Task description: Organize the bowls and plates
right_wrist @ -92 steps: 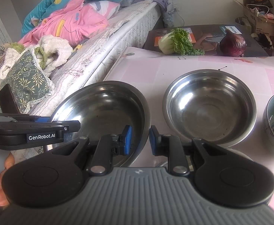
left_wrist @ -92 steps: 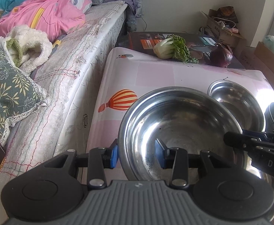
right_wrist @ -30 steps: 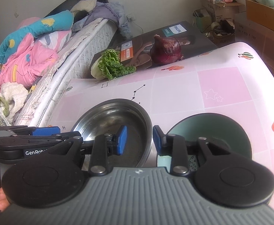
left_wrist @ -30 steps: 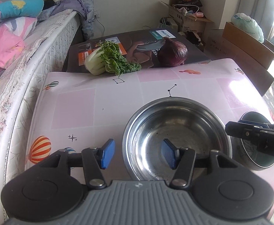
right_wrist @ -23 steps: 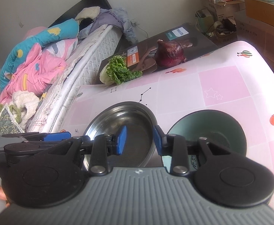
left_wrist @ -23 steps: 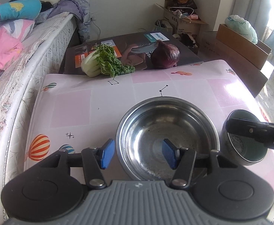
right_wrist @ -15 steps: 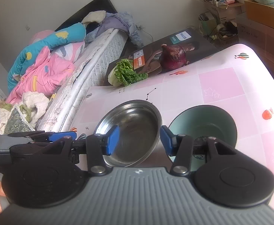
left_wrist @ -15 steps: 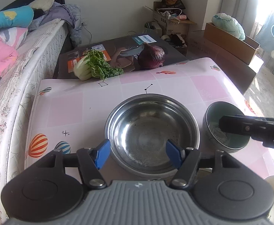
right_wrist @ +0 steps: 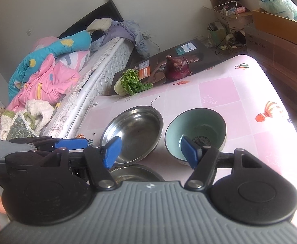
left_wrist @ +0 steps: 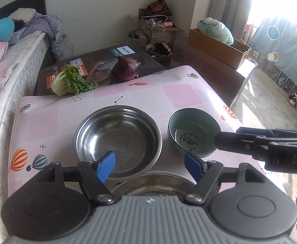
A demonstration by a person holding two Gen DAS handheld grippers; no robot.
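Note:
A steel bowl (left_wrist: 118, 138) (right_wrist: 134, 132) stands on the pink table (left_wrist: 168, 93) (right_wrist: 239, 93). A teal ceramic bowl (left_wrist: 193, 132) (right_wrist: 197, 130) stands to its right. A second steel bowl (left_wrist: 152, 184) (right_wrist: 134, 173) lies nearer, partly hidden by the grippers. My left gripper (left_wrist: 150, 163) is open and empty above the near bowl. My right gripper (right_wrist: 150, 149) is open and empty, raised above the table; its body also shows in the left wrist view (left_wrist: 270, 148).
A leafy cabbage (left_wrist: 71, 80) (right_wrist: 131, 83) and a red onion (left_wrist: 126, 70) (right_wrist: 177, 65) lie on a dark box (left_wrist: 99, 63) behind the table. A bed (right_wrist: 53, 71) with bedding is on the left. Cardboard boxes (left_wrist: 215, 46) stand at the right.
Both grippers have pulled back and up from the bowls and their jaws have opened wider. A second steel bowl has come into view near the grippers.

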